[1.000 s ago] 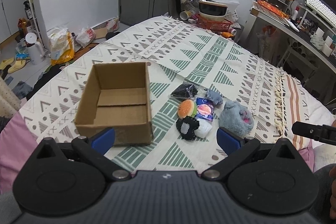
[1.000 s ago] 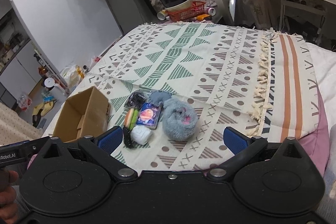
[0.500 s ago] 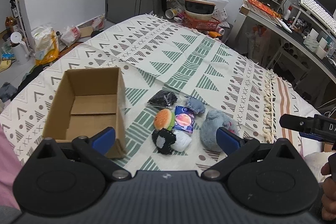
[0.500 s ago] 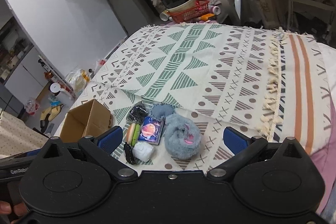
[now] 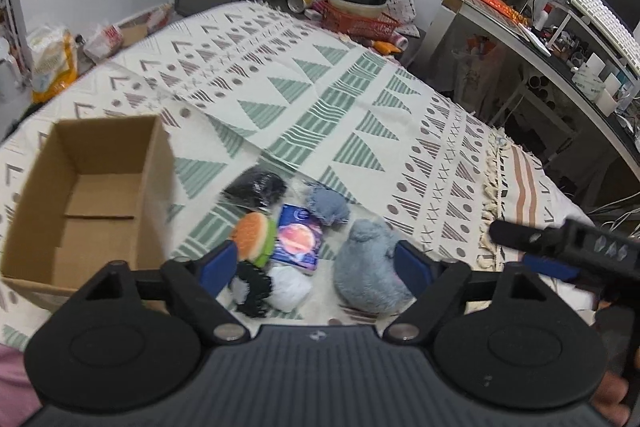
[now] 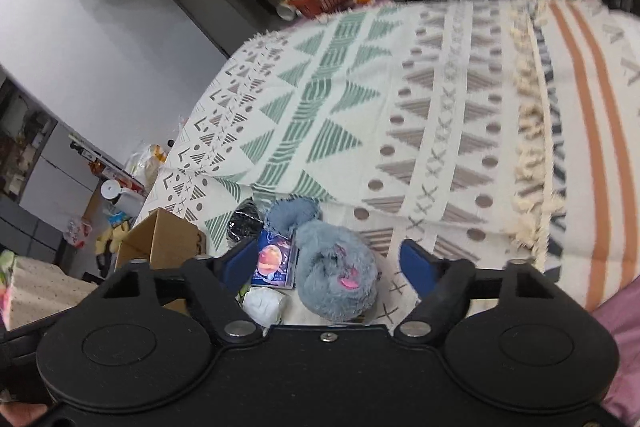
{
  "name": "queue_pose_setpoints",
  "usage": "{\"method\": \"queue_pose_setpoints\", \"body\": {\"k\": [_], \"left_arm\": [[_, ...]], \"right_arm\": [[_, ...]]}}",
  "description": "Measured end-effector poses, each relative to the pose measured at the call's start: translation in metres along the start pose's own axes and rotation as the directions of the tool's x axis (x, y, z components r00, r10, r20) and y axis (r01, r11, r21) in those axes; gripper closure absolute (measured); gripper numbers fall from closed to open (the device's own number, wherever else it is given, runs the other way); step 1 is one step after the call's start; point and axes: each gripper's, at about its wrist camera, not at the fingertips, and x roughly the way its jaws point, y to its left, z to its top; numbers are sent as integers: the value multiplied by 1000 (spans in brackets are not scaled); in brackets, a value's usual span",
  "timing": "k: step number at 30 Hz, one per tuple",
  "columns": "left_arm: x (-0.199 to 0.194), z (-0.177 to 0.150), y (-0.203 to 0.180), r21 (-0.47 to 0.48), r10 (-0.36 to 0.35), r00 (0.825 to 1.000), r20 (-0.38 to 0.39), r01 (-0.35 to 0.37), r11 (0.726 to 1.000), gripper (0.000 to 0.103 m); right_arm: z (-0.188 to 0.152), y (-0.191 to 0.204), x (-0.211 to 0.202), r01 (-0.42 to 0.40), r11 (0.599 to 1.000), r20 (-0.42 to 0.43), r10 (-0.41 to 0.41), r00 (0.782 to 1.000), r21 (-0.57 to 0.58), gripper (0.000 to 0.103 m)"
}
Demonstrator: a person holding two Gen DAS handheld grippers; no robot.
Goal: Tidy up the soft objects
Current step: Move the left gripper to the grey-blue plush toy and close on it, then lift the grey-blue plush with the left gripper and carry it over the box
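Both claws hang over the patterned blanket [image 5: 320, 95] with their jaws spread wide and nothing held. The left gripper [image 5: 316, 265] frames a huddle of soft toys: a burger plush [image 5: 252, 237] touching a purple packet [image 5: 298, 241], a black-and-white plush [image 5: 256, 293] and a white one [image 5: 289, 287] just below them. At two o'clock from the packet lies a small blue-grey plush [image 5: 326, 207]; at ten o'clock, a black bagged item [image 5: 256, 187]. The open cardboard box [image 5: 36, 187] stands at nine o'clock of the pile, near it. The right gripper [image 6: 330, 265] sits above the fluffy grey plush [image 6: 336, 275], which lies between its blue pads.
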Motion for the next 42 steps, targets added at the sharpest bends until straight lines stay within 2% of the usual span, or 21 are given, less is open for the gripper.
{"method": "queue_pose_setpoints", "body": {"k": [2,3,5,9,10,18,20,23,25,32,38,42], "left_arm": [[13,2,-1,-11,-14,1000,-20,14,1000,31],[20,3,-2,-15,-18,999,-27,17,1000,34],[32,3,-4,-23,-25,999,-42,24,999,36],[66,1,-6,-54,-47,992,-118,41,998,51],[72,-1,-6,-58,-56,990,-132,49,997,53],[113,-5,-16,-101,-115,971,-207,96,990,55],[123,-8,-18,-109,-118,967,-228,95,989,55],[138,-12,-19,-124,-113,959,-258,84,989,64],[145,-14,-15,-155,-133,954,-270,93,983,75],[141,-8,-16,-154,-115,963,-244,78,985,79],[125,-5,-15,-107,-113,972,-206,93,990,80],[111,-3,-11,-119,-140,974,-180,120,986,80]], "right_arm": [[0,-9,11,-17,999,-26,18,999,38,46],[0,-13,17,-27,998,-44,30,999,56,48],[-1,-19,28,-14,997,-69,19,997,70,50],[0,-30,47,-18,995,-108,28,994,98,54],[0,-32,53,-16,995,-119,28,993,103,58],[-1,-49,91,-37,980,-213,79,974,195,71],[-2,-51,99,-23,979,-235,71,969,203,75],[-5,-52,107,-26,976,-252,81,964,215,81],[-5,-50,108,-27,980,-248,76,966,196,83],[-6,-56,104,-95,964,-221,152,963,250,89],[-7,-44,84,-134,968,-180,173,968,210,90],[-6,-31,69,-139,976,-148,164,975,167,91]]}}
